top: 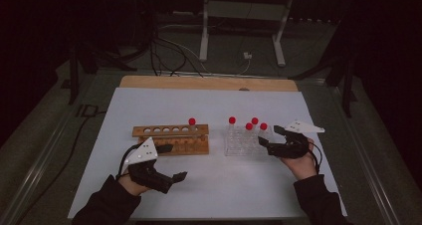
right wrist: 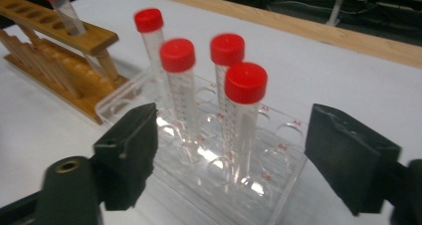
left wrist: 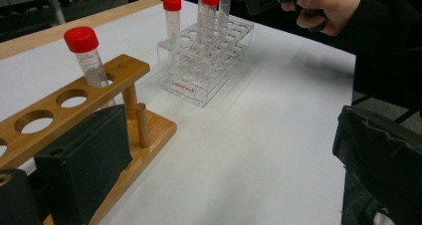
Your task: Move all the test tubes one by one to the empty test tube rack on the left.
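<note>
A wooden rack (top: 171, 131) (left wrist: 59, 110) (right wrist: 54, 21) holds one red-capped tube (top: 192, 121) (left wrist: 87, 56) in its right end hole. To its right a clear plastic rack (top: 244, 143) (left wrist: 204, 60) (right wrist: 278, 150) holds several red-capped tubes. My left gripper (top: 172, 162) (left wrist: 229, 170) is open in front of the wooden rack, one jaw close to the rack's right end, with nothing between its jaws. My right gripper (top: 270, 137) (right wrist: 239, 160) is open at the clear rack's right side. Its jaws stand on either side of the nearest tube (right wrist: 245, 85) without touching it.
Both racks stand on a white mat (top: 209, 105) over a wooden tabletop (top: 209, 82). Bare mat lies in front of the racks and between the hands. Beyond the table's far edge are cables (top: 169, 56) and a white stand's legs (top: 204, 31) on the floor.
</note>
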`<state>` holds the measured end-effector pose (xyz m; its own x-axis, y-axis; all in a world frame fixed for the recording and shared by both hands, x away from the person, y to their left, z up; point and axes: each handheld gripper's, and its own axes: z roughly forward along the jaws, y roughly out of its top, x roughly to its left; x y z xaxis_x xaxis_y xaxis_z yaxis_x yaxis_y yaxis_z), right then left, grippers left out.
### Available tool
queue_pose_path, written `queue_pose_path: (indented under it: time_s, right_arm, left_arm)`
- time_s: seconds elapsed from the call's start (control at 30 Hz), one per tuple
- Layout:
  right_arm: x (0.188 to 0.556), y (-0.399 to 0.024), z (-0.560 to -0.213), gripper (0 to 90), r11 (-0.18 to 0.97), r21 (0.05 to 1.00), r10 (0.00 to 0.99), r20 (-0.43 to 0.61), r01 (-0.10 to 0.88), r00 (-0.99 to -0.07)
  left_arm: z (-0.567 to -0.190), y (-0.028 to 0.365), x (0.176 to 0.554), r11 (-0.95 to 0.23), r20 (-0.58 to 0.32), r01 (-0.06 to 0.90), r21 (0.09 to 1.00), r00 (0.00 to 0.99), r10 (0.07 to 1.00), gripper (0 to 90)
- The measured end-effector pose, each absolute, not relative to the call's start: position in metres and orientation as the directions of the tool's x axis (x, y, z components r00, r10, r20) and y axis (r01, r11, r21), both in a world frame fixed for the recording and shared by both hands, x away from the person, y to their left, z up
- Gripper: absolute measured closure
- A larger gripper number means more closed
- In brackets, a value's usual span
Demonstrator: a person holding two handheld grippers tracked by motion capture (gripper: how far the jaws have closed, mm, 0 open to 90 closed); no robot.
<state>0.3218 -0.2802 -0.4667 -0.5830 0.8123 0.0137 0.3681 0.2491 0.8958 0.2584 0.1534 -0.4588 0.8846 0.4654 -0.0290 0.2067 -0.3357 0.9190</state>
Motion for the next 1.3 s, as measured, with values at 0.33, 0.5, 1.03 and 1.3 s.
queue_pose_path:
  time_s: [0.33, 0.5, 1.03, 1.3]
  right_arm:
    - [0.334, -0.271, -0.477, 48.3, 0.28, 0.872, 0.828, -0.006, 0.403, -0.561]
    - [0.339, -0.269, -0.48, 58.5, 0.299, 0.863, 0.828, -0.022, 0.408, -0.56]
    - [0.34, -0.263, -0.481, 75.0, 0.328, 0.857, 0.837, -0.067, 0.398, -0.544]
    - [0.336, -0.265, -0.47, 75.1, 0.324, 0.867, 0.833, -0.073, 0.379, -0.548]
  left_arm:
    - [-0.464, 0.154, 0.259, -0.343, -0.035, 0.22, 0.913, 0.881, 0.471, 2.5]
    - [-0.462, 0.156, 0.26, -0.338, -0.034, 0.218, 0.916, 0.879, 0.475, 2.6]
    - [-0.463, 0.157, 0.261, -0.345, -0.034, 0.221, 0.912, 0.879, 0.475, 2.5]
    - [-0.463, 0.157, 0.261, -0.349, -0.035, 0.222, 0.91, 0.882, 0.47, 2.5]
